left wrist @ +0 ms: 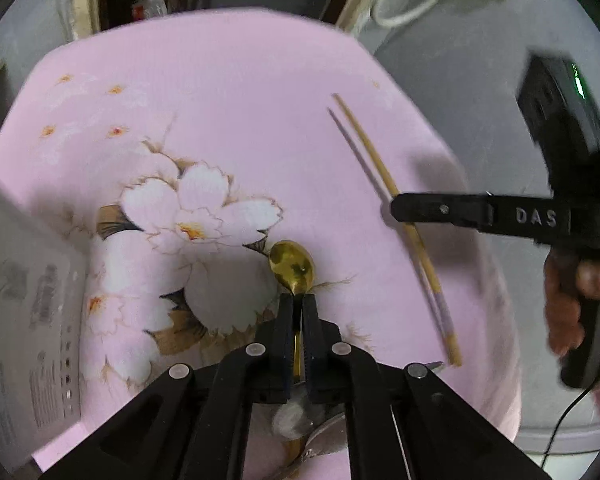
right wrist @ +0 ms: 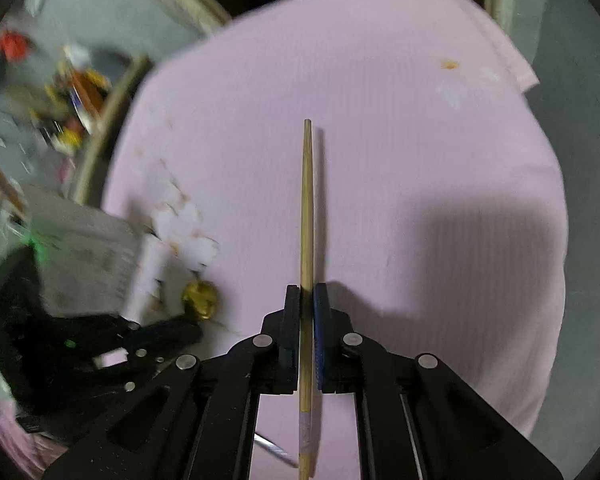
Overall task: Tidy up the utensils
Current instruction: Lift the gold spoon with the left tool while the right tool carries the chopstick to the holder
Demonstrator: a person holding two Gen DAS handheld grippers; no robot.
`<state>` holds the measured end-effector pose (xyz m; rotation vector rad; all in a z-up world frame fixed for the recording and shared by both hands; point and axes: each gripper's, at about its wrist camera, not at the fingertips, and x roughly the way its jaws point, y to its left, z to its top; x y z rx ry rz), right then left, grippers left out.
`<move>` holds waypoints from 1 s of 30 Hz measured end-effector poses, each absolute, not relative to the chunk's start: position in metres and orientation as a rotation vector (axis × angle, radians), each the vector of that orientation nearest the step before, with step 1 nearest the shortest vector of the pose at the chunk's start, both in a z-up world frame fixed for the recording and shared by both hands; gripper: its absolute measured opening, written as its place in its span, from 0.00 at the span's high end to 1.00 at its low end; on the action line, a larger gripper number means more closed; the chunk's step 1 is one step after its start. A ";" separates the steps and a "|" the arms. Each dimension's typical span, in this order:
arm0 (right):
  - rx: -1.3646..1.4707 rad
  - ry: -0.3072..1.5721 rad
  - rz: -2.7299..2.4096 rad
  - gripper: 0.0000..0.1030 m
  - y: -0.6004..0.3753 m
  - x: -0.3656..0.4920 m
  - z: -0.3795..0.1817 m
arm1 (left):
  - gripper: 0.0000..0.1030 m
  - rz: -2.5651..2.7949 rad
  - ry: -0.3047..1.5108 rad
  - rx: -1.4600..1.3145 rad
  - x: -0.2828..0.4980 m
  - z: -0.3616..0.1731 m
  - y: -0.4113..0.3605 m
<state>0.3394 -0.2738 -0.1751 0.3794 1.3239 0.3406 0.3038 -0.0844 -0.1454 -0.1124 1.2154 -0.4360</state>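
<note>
A gold spoon (left wrist: 291, 266) has its handle pinched between the fingers of my left gripper (left wrist: 298, 299), which is shut on it; the bowl sticks out over the flower print. A single wooden chopstick (right wrist: 307, 200) with a purple-patterned end runs straight through my right gripper (right wrist: 307, 292), which is shut on its lower half. In the left wrist view the chopstick (left wrist: 380, 176) slants across the cloth with the right gripper (left wrist: 396, 208) clamped on its middle, side-on. The right wrist view shows the left gripper (right wrist: 160, 336) low at the left with the spoon bowl (right wrist: 199, 300).
A pink cloth (left wrist: 240, 80) with a white flower print covers the work surface. A white printed box (left wrist: 24, 300) lies at its left edge. A metal utensil part (left wrist: 324, 440) shows under the left gripper. A hand (left wrist: 564, 300) holds the right gripper. Clutter (right wrist: 76, 96) sits beyond the cloth.
</note>
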 end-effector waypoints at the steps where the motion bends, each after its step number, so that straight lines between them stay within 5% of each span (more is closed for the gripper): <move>1: 0.422 1.262 0.354 0.95 -0.277 0.330 -0.168 | 0.96 -0.441 1.179 -0.126 0.299 -0.140 -0.081; 19: 0.430 0.834 0.404 0.94 -0.278 0.240 -0.093 | 0.98 -0.473 0.870 -0.092 0.231 -0.084 -0.063; 30: 0.410 0.398 0.504 0.94 -0.244 0.219 0.006 | 0.98 -0.396 0.603 -0.049 0.223 0.025 -0.019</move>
